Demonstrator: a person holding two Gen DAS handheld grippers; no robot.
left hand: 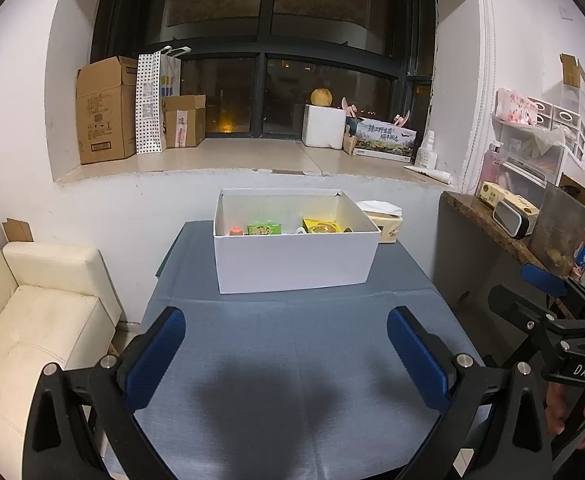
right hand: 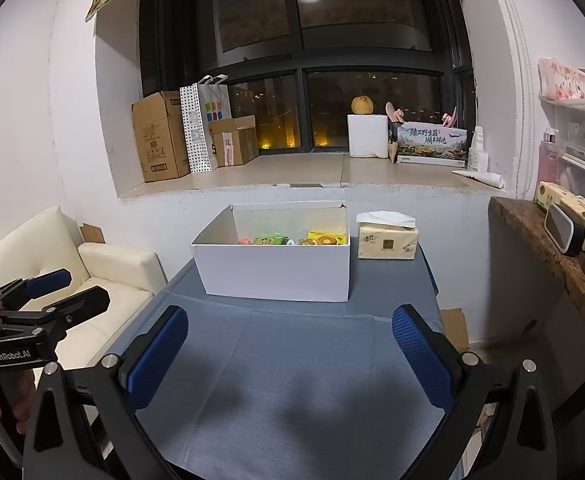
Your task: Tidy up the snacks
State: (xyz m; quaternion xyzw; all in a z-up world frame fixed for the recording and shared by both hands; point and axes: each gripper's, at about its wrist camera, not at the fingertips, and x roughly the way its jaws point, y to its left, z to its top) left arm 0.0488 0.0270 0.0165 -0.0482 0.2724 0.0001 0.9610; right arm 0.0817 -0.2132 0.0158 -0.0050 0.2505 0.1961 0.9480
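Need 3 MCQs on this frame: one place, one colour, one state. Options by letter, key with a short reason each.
1. Where is the tissue pack?
A. inside the white box
B. on the table, right of the white box
C. on the sofa

2. What colour is the tablecloth?
A. red
B. yellow
C. grey-blue

3. How are the left gripper and right gripper?
A. both open, empty
B. both shut on snacks
C. left shut on the box

Key: B, it stands beside the box's right wall; C, grey-blue fabric covers the table; A, the jaws stand wide apart with only cloth between them.
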